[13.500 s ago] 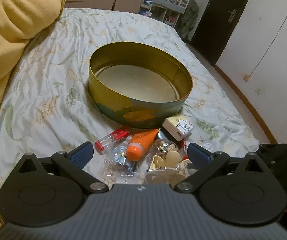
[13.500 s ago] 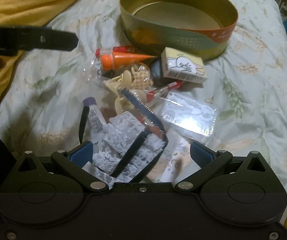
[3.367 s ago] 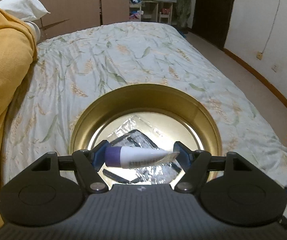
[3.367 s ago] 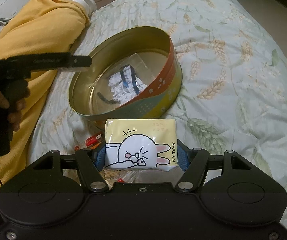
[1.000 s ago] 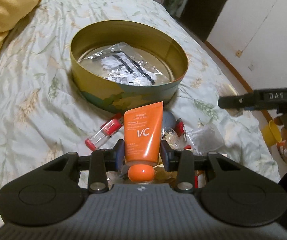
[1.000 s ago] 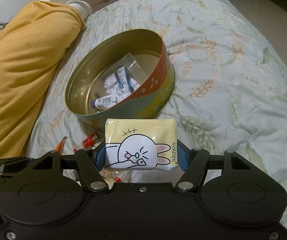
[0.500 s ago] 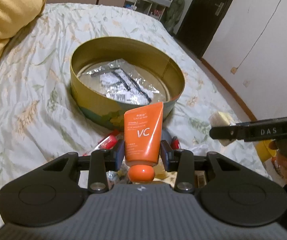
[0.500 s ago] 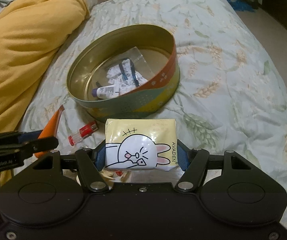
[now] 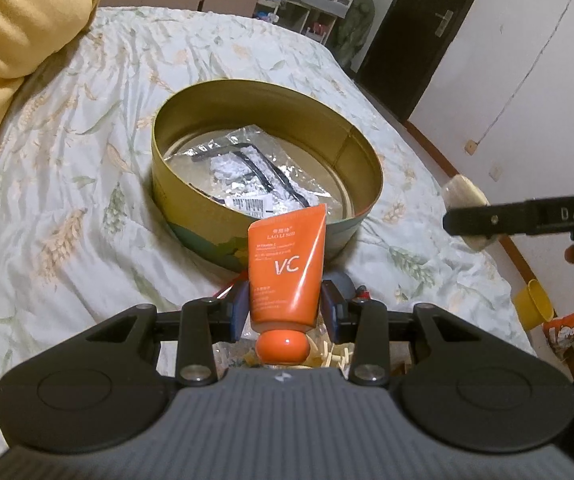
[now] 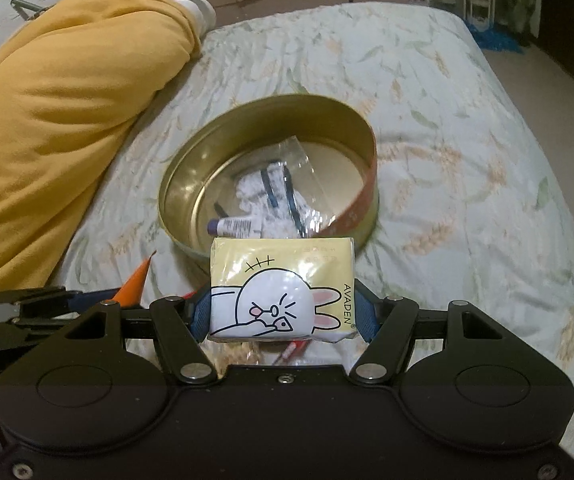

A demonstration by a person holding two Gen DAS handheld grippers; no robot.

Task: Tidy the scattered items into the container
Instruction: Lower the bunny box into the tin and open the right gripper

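Observation:
A round gold tin sits on the bed and holds a clear bag of lace with dark straps and a small purple-capped tube. My left gripper is shut on an orange VC tube, held just in front of the tin. My right gripper is shut on a yellow tissue pack with a rabbit cartoon, held in the air before the tin. Cream hair clips and a red vial lie on the sheet below the grippers.
A yellow blanket is heaped left of the tin. The floral sheet runs right to the bed edge, with floor, white wall and a dark door beyond. A yellow cup stands on the floor.
Both grippers have risen and moved toward the tin with their items held. The right gripper has swung so the tin sits centred ahead of it.

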